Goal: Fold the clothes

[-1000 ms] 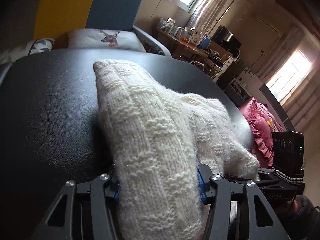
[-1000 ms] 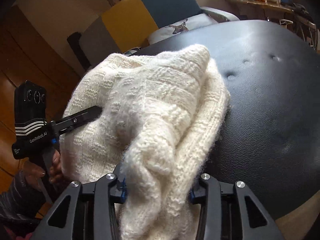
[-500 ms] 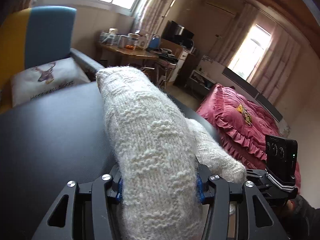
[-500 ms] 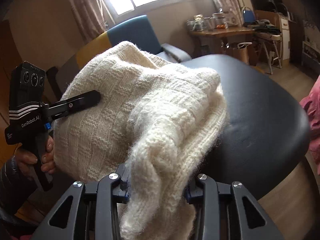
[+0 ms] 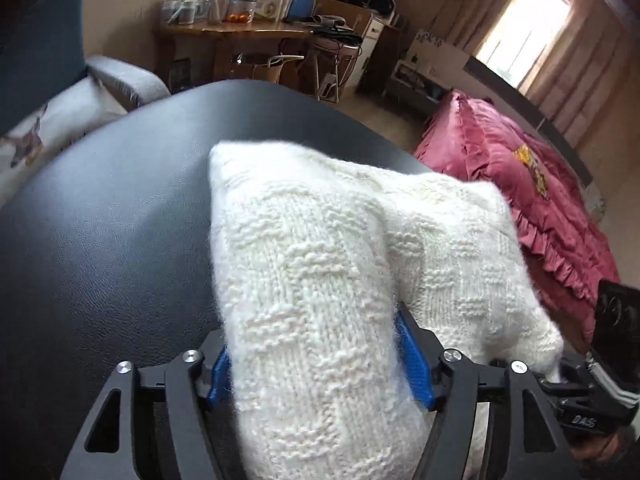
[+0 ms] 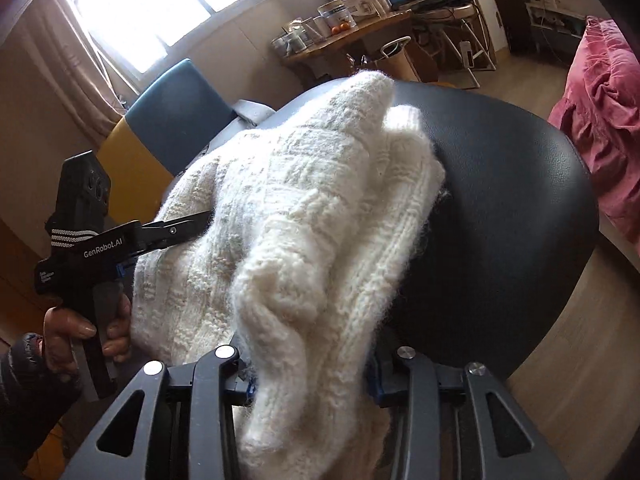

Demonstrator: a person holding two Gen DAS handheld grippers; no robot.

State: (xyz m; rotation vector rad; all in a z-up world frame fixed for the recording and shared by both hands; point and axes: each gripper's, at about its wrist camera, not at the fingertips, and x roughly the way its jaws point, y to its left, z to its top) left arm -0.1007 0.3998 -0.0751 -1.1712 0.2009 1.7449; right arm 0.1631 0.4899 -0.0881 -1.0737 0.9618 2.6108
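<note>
left wrist view: the left gripper (image 5: 320, 364), black with blue pads, has a thick fold of the cream, fluffy, block-patterned knitted sweater (image 5: 320, 280) between its jaws; the jaws are opening, and knit fills the gap from pad to pad, so whether the pads press cannot be told. the sweater is bunched into a hump over the near edge of the black padded leather-look table (image 5: 100, 240), apparently so that both ends travel together as one folded bundle. at lower right the body of the right gripper (image 5: 580, 400) meets the sweater's other end; its jaws are hidden here. beyond, a wooden side table (image 5: 248, 32) carries clear jars, one holding small orange fruit; the contents of the others cannot be made out. right wrist view: the right gripper (image 6: 312, 372) stands partly open, clamped on a bulky gathered hem of the sweater, wool bulging over both pads. the person's left hand (image 6: 84, 328) grips the handle of the left gripper, whose dark finger lies against the knit. the sweater drapes from the table toward both tools, most of it resting on the table top, the gripped ends raised.
</note>
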